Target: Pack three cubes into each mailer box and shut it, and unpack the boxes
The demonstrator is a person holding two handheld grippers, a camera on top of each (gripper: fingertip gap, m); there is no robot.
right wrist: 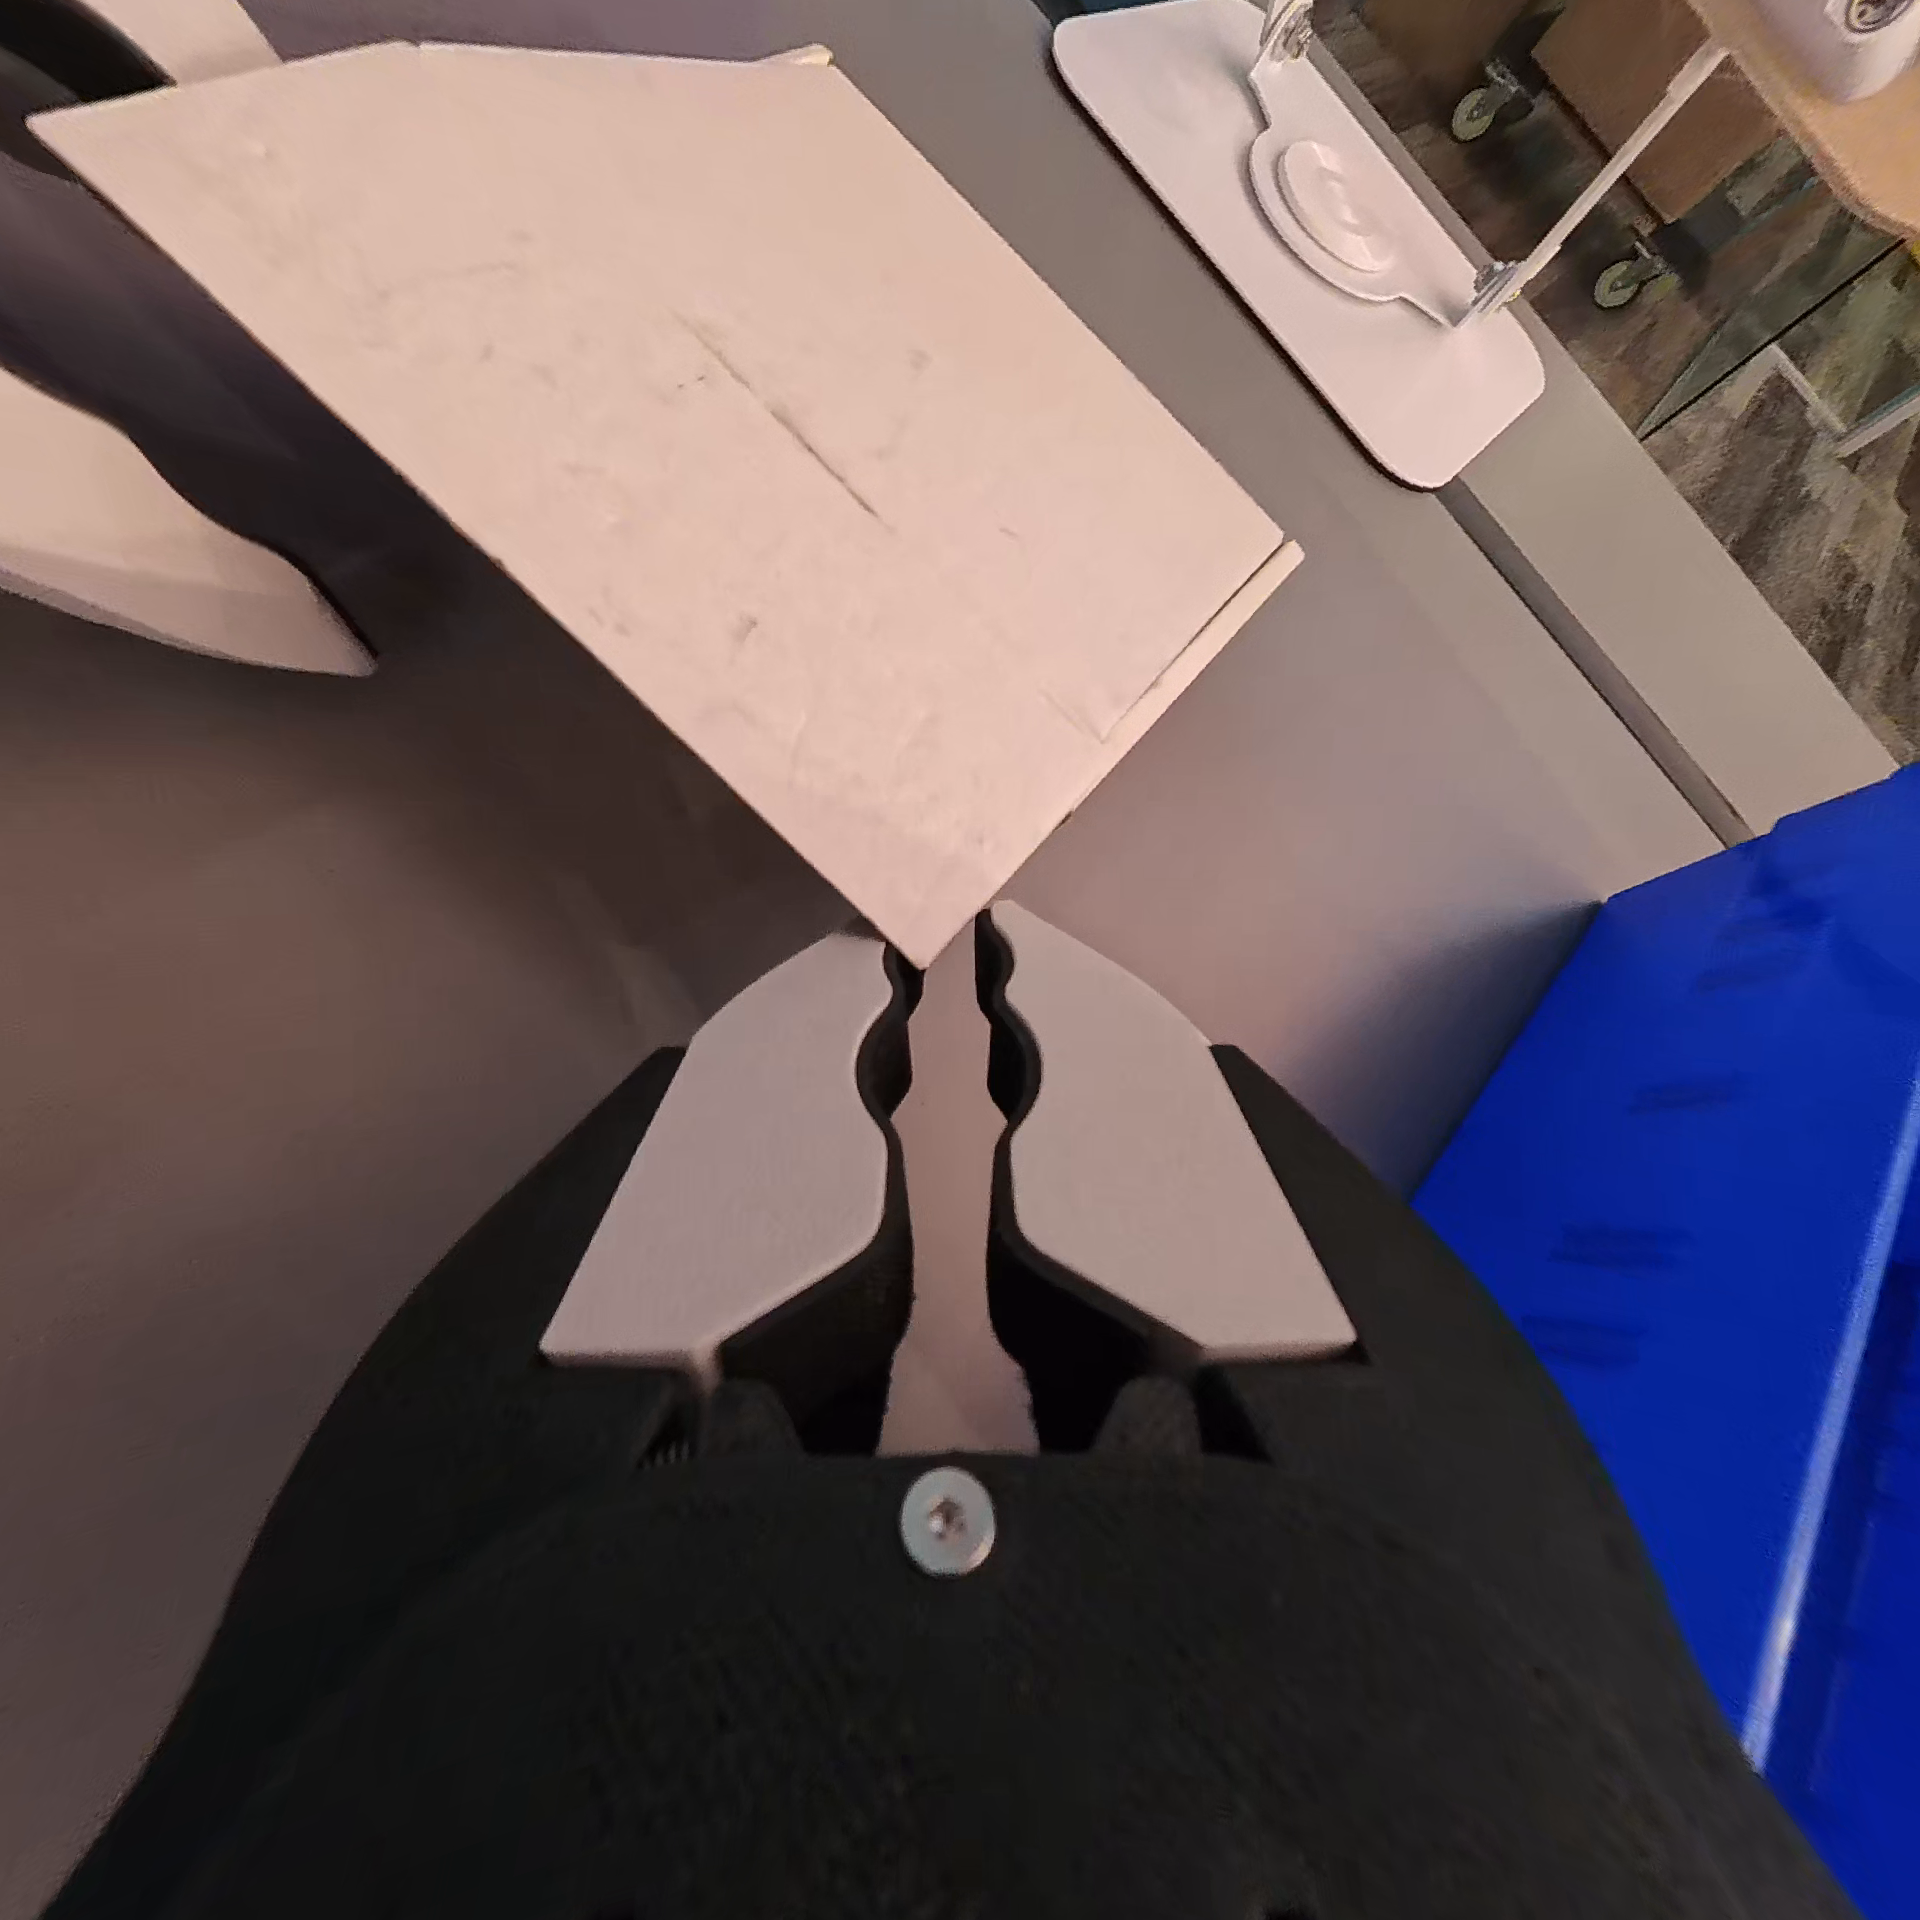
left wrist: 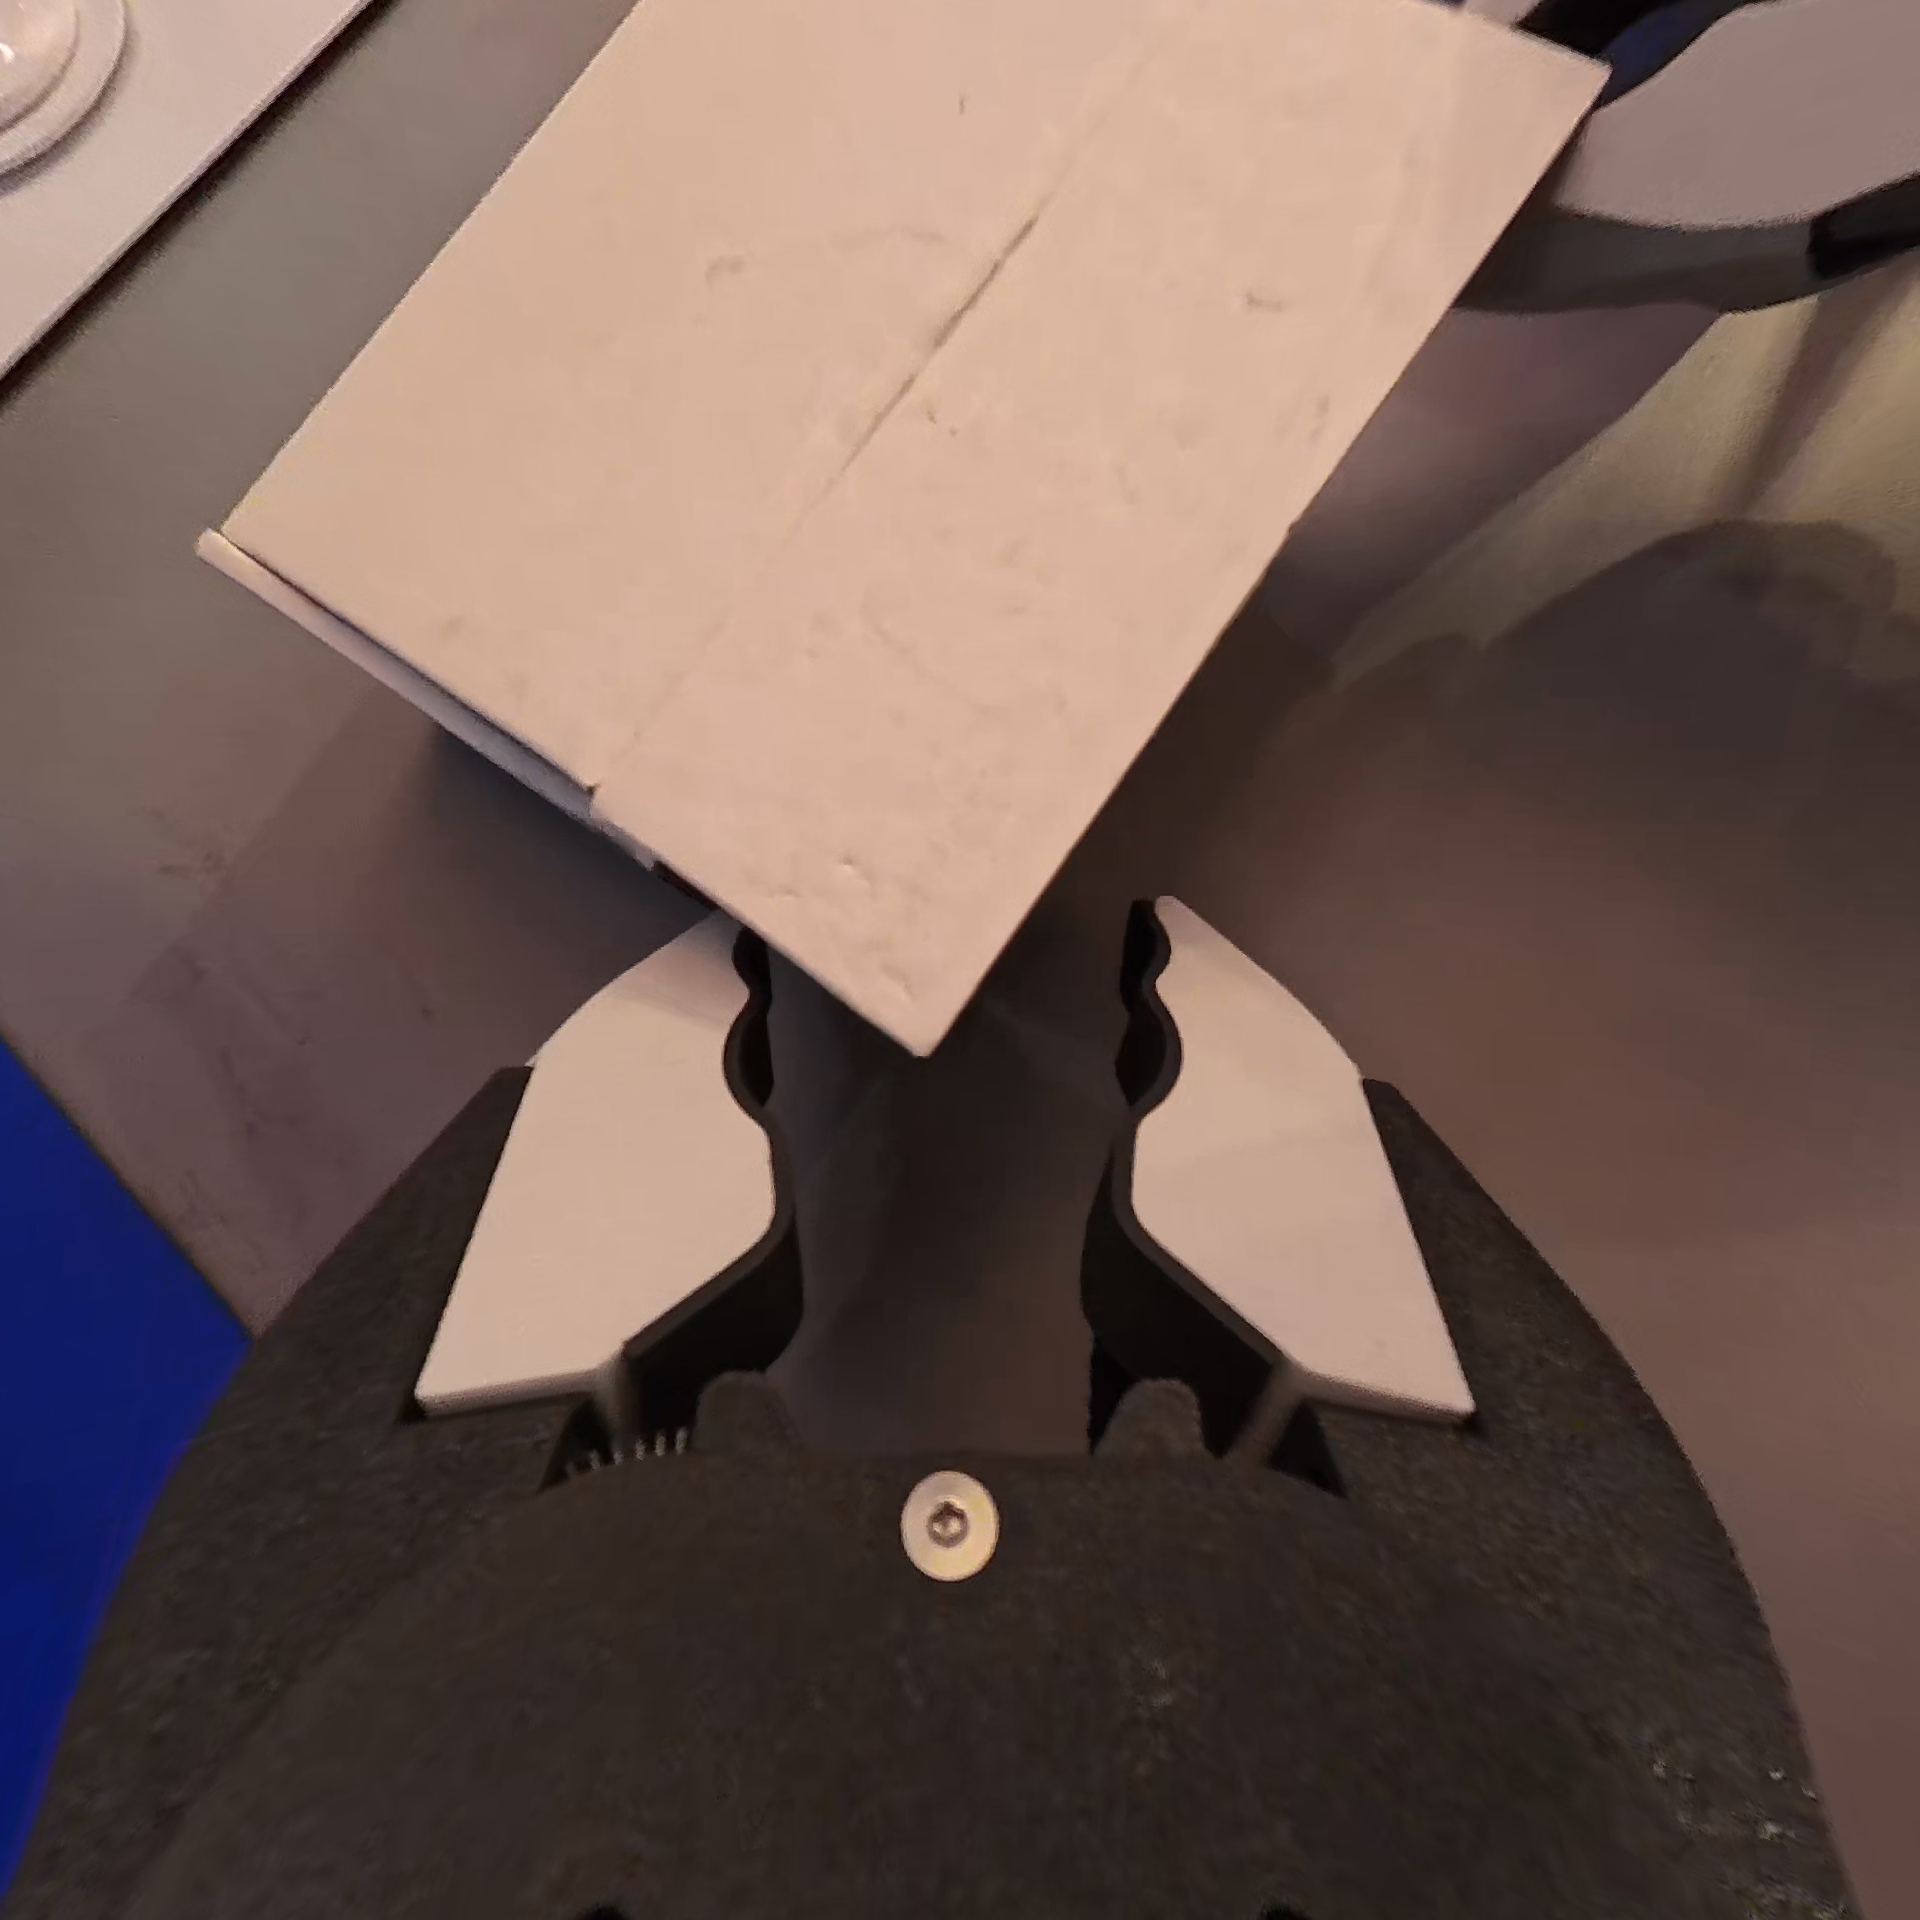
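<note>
A white mailer box (left wrist: 883, 468) lies on the grey table with its lid down flat; no cubes show. It also shows in the right wrist view (right wrist: 644, 468). My left gripper (left wrist: 940, 935) is open, and the box's near corner sits between its fingertips without touching them. My right gripper (right wrist: 938, 935) is at the opposite corner, its jaws only a narrow slit apart. That corner lies over the tip of its left finger (right wrist: 831, 997) and is not gripped. Each gripper shows at the far side of the box in the other's view (left wrist: 1714, 187) (right wrist: 187, 499).
A blue bin (right wrist: 1714, 1299) stands to the right of my right gripper, and blue also shows at the left (left wrist: 73, 1247). A white pad with a clear stand (right wrist: 1351, 291) sits near the table's far edge (right wrist: 1662, 644). Another pad with a clear dome (left wrist: 62, 73) lies at the top left.
</note>
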